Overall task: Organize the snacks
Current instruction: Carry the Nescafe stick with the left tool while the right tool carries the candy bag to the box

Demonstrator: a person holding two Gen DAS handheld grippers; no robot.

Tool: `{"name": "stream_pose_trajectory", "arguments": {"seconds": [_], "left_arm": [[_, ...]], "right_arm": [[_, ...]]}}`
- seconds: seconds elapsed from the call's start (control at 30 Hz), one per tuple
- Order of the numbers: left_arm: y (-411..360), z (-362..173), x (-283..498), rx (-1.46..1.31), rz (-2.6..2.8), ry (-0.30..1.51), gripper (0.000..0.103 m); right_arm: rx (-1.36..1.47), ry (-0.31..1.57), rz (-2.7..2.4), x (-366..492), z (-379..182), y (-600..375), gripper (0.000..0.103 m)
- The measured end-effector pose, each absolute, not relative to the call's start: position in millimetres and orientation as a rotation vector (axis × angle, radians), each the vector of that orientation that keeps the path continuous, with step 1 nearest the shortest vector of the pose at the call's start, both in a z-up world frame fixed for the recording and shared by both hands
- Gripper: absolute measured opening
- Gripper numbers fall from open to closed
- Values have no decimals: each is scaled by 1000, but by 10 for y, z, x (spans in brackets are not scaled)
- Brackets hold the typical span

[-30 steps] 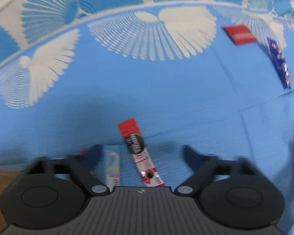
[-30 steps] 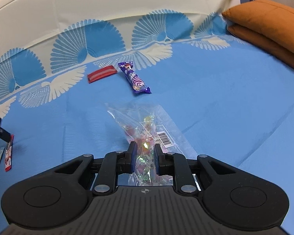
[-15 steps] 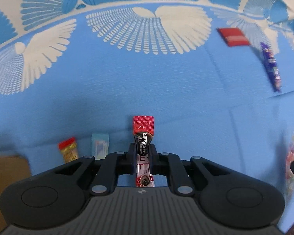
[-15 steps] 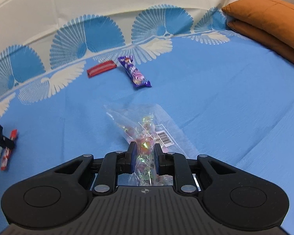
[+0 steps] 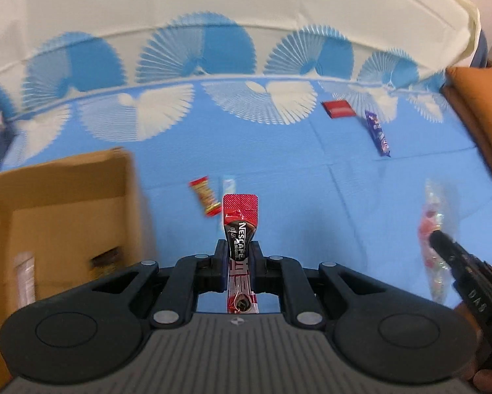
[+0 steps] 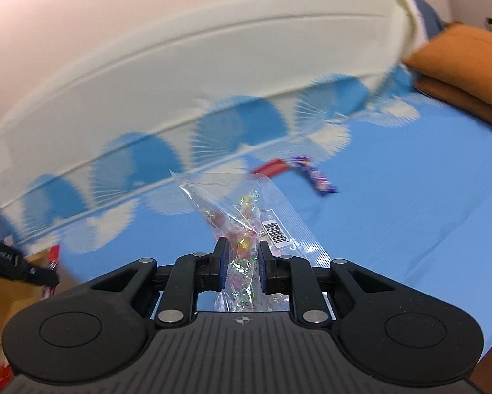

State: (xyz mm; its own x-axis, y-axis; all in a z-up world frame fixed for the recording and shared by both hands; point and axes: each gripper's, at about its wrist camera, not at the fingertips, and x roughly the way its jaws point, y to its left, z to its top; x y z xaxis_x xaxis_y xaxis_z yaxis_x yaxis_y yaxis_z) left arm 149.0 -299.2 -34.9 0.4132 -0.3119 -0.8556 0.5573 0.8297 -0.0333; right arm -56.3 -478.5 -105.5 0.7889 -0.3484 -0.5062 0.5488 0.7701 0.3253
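Observation:
My left gripper (image 5: 239, 256) is shut on a red and black Nescafe stick (image 5: 239, 229) and holds it above the blue bedspread. An open cardboard box (image 5: 65, 216) with a few packets inside stands just left of it. My right gripper (image 6: 242, 262) is shut on a clear bag of candies (image 6: 242, 210), lifted off the bed; the bag also shows at the right of the left wrist view (image 5: 434, 229). On the bed lie a red-yellow candy (image 5: 204, 198), a pale blue stick (image 5: 227, 187), a red packet (image 5: 337, 109) and a purple bar (image 5: 377, 133).
Orange cushions (image 6: 465, 62) lie at the right end of the bed. A white wall or headboard (image 6: 213, 75) runs along the far side. The red packet (image 6: 270, 166) and purple bar (image 6: 314, 174) lie beyond the held bag.
My left gripper closed on the Nescafe stick and lifted it, and the box came into view. My right gripper raised the candy bag off the bed.

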Motion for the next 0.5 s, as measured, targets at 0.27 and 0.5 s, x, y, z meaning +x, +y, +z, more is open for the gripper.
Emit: {"name": "stream_pose_trajectory", "arguments": {"seconds": [0.27,0.5], "left_arm": [[-1676,104,772,258,-450,943,13],[-708,121,256,210,-366,961,13]], "right_arm": [[388,500,-250,-837,-575,-3556,20],[343,561,-89,-1052,-369,-2617,20]]}}
